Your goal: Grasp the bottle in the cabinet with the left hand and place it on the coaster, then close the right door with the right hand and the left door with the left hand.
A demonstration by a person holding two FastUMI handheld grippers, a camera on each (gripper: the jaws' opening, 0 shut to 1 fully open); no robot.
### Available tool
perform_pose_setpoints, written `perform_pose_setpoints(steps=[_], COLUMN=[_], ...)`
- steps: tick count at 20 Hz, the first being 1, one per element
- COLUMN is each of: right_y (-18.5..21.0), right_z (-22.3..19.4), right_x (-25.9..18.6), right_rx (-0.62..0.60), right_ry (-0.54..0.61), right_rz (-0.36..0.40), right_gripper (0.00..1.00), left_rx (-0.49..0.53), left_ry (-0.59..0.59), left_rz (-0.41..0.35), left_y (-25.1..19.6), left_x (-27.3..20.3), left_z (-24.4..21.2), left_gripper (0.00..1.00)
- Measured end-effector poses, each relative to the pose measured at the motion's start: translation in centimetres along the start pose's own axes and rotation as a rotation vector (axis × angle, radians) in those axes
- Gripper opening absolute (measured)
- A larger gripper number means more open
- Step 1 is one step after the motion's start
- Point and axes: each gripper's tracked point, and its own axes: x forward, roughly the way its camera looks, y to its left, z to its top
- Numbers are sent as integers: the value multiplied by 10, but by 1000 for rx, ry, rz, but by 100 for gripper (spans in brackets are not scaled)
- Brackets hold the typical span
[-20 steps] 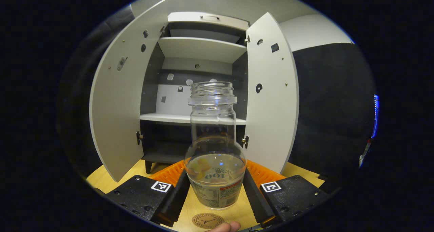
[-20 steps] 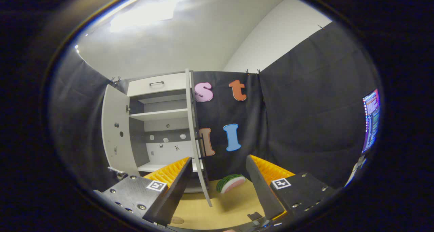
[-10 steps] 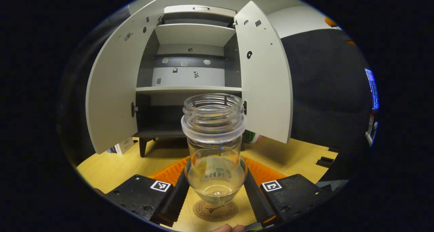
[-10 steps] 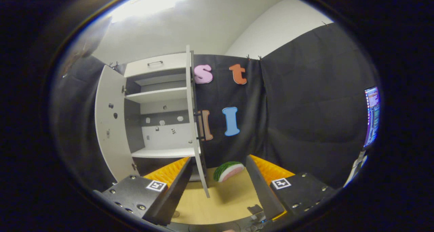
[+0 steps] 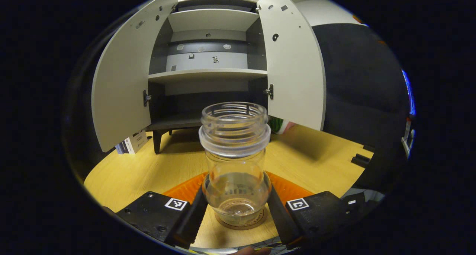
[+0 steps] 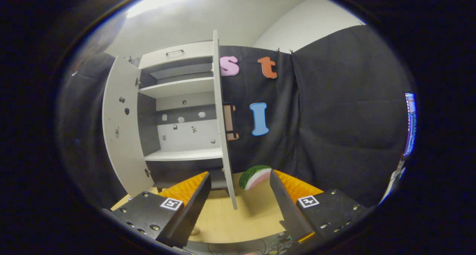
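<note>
Left gripper view: left claw [image 5: 237,209] pinches clear uncapped glass bottle [image 5: 235,162], upright, now lowered onto round brown coaster [image 5: 241,223] on wooden counter [image 5: 148,169]; white cabinet [image 5: 208,54] doors open beyond.

Right gripper view: right claw [image 6: 241,195] spread, empty, raised toward right door [image 6: 223,128]; watermelon slice [image 6: 255,176] nearer than before.
</note>
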Motion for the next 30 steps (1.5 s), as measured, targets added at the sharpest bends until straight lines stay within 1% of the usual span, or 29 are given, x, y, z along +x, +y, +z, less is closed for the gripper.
perform_pose_setpoints(steps=[2, 4, 5, 6, 7, 9, 12, 14, 15, 16, 18, 21, 23, 25, 26, 27, 28, 29, 30], right_y=[-3, -6, -8, -9, -9, -11, -17, -20, -21, -24, -30, -44, -52, -59, -62, -66, -70, -73, -71], right_z=[0, -1, -2, -2, -1, 4, 14, 23, 27, 31, 34, 44, 55, 69, 76, 81, 85, 90, 92], right_x=[2, 5, 6, 6, 6, 7, 10, 10, 11, 13, 19, 36, 52, 69, 80, 91, 104, 116, 127], right_rx=[3, 4, 1, -1, -4, -9, -12, -3, 1, 4, 0, -22, -28, -48, -60, -60, -51, -42, -43], right_ry=[0, 3, 6, 6, 6, -1, -13, -28, -34, -41, -45, -51, -67, -115, -139, -148, -154, -151, -142], right_rz=[-8, -12, -16, -18, -18, -16, -28, -33, -33, -38, -49, -78, -96, -101, -103, -103, -111, -110, -99], right_gripper=[97, 97, 93, 97, 97, 97, 97, 97, 93, 97, 97, 97, 97, 97, 93, 93, 97, 97, 95], left_rx=[9, -23, -34, -40, -40, -54, -30, -10, -6, -6, -1, 3, -18, -44, -68, -103, -133, -135, -109], left_ry=[6, 5, 15, 24, 26, 2, 5, 4, 2, 16, 34, -2, -30, -56, -78, -99, -115, -141, -128], left_rz=[-23, -47, -53, -56, -52, -74, -92, -93, -92, -102, -120, -141, -159, -138, -124, -108, -95, -96, -97], left_y=[-4, -7, -8, -9, -7, -9, -10, -8, -7, -9, -11, -7, -5, 8, 15, 23, 31, 38, 46], left_x=[0, 4, 5, 5, 4, 4, 6, 4, 4, 2, -6, -26, -40, -53, -59, -63, -69, -72, -77], left_z=[-2, -2, -3, -6, -5, 5, 14, 24, 29, 31, 39, 82, 116, 152, 175, 195, 216, 238, 254], left_gripper=[82, 83, 82, 82, 83, 84, 94, 94, 94, 94, 94, 94, 94, 93, 94, 94, 93, 93, 94])
